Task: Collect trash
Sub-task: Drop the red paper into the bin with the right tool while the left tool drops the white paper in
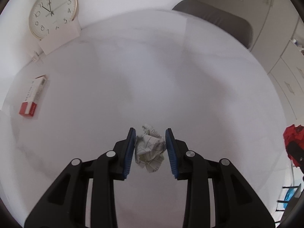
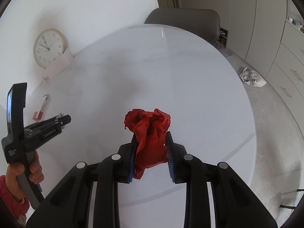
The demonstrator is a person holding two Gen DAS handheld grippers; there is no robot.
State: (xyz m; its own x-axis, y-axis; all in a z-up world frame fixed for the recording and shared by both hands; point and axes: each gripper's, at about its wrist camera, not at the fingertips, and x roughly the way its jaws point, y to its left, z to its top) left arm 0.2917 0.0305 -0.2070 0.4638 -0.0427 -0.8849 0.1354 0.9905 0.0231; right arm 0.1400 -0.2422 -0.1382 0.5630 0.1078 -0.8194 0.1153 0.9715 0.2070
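Note:
In the left wrist view my left gripper (image 1: 150,133) is shut on a crumpled ball of white printed paper (image 1: 150,148), held between the blue pads above the white round table (image 1: 133,76). In the right wrist view my right gripper (image 2: 151,134) is shut on a crumpled red paper (image 2: 150,133), which bulges out past the fingertips above the table (image 2: 190,95). The red paper (image 1: 292,138) also shows at the right edge of the left wrist view. The left gripper body shows at the left of the right wrist view (image 2: 47,127), held by a hand.
A red and white box (image 1: 33,96) lies on the table's left side, also in the right wrist view (image 2: 41,108). A clock (image 1: 53,11) leans on the wall behind. A grey chair (image 2: 184,22) stands at the far edge. A crumpled bag (image 2: 250,77) lies on the floor.

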